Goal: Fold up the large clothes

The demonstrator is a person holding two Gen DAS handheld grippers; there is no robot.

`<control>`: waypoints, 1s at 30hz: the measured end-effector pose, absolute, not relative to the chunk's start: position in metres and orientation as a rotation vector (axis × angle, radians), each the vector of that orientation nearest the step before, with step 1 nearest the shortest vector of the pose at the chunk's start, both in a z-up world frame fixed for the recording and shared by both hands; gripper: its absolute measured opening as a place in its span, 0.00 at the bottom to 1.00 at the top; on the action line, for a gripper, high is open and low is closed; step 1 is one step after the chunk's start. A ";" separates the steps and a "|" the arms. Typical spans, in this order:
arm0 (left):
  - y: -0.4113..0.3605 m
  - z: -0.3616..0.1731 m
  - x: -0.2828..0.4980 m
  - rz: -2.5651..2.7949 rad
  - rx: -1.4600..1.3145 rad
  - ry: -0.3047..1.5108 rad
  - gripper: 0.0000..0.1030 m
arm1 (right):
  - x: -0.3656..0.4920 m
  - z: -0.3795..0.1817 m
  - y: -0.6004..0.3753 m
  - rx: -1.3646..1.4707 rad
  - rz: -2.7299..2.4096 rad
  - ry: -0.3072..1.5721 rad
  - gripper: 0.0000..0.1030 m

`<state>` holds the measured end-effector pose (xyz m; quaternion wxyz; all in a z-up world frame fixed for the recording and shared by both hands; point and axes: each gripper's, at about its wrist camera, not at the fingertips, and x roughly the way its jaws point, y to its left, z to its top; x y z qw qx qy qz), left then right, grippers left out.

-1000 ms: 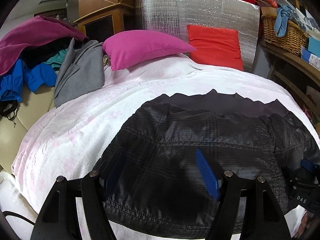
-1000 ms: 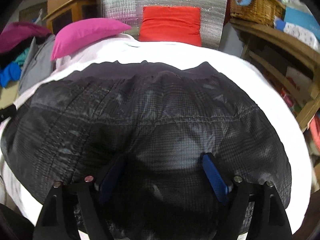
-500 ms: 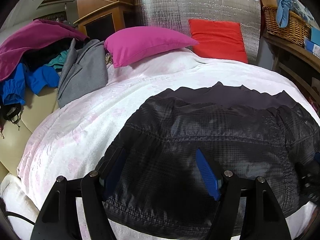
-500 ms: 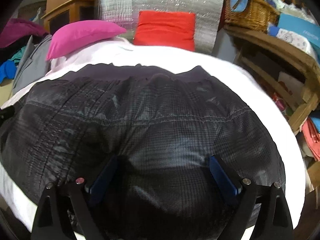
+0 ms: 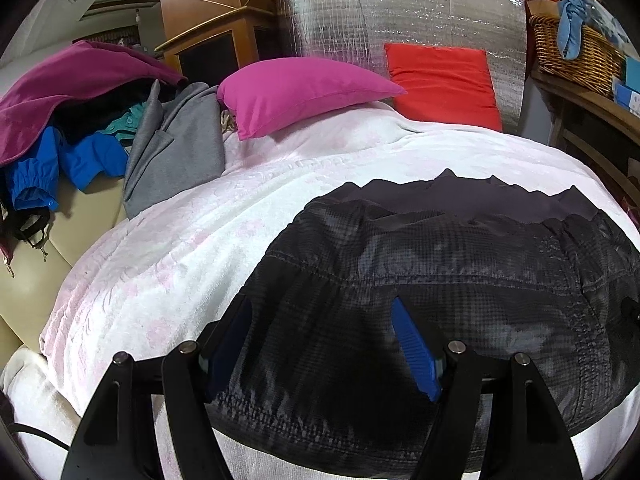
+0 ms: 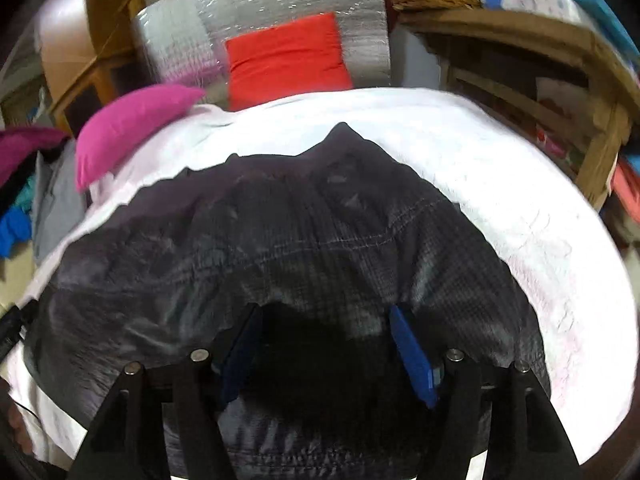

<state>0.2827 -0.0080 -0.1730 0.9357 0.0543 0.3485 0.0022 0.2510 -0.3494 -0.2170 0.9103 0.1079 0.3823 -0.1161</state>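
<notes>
1. Covering most of both views, lay a bed (image 5: 168,264) under a white blanket with faint pink marks.
2. Spread flat on the near part of that blanket, lay a dark checked jacket (image 5: 460,280), its plain dark band along the far edge; in the right wrist view (image 6: 304,248) showed blurred, with one far corner peaked up.
3. Leaned upright behind the bed, a silver foil panel (image 5: 400,12).
4. Heaped on the left, beside the bed, a pile of clothes (image 5: 80,120) in purple, blue and grey.
5. Rested at the head of the bed, a pink pillow (image 5: 300,96), with a red cushion (image 5: 440,84) against the foil.
6. Hovered over the jacket's near hem, the left gripper (image 5: 320,340), blue pads spread wide, gripping nothing.
7. Hung over the jacket likewise, the right gripper (image 6: 324,344), jaws apart, empty.
8. Sat on a shelf at right, a wicker basket (image 5: 576,56).
</notes>
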 end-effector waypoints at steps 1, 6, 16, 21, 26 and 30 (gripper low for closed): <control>-0.008 -0.173 0.282 0.005 0.113 0.711 0.71 | 0.252 -0.218 -0.348 0.203 -0.244 0.790 0.68; -0.007 -0.172 0.280 0.016 0.130 0.698 0.71 | 0.239 -0.215 -0.350 0.233 -0.221 0.770 0.68; 0.019 -0.170 0.273 0.005 0.068 0.725 0.71 | 0.195 -0.196 -0.371 0.431 -0.017 0.688 0.70; 0.071 -0.187 0.267 -0.044 -0.227 0.857 0.71 | 0.173 -0.208 -0.382 0.564 0.062 0.733 0.72; 0.100 -0.218 0.260 -0.114 -0.504 0.979 0.71 | 0.167 -0.231 -0.399 0.745 0.087 0.795 0.72; 0.103 -0.227 0.266 -0.135 -0.603 0.992 0.72 | 0.163 -0.246 -0.416 0.904 0.046 0.791 0.72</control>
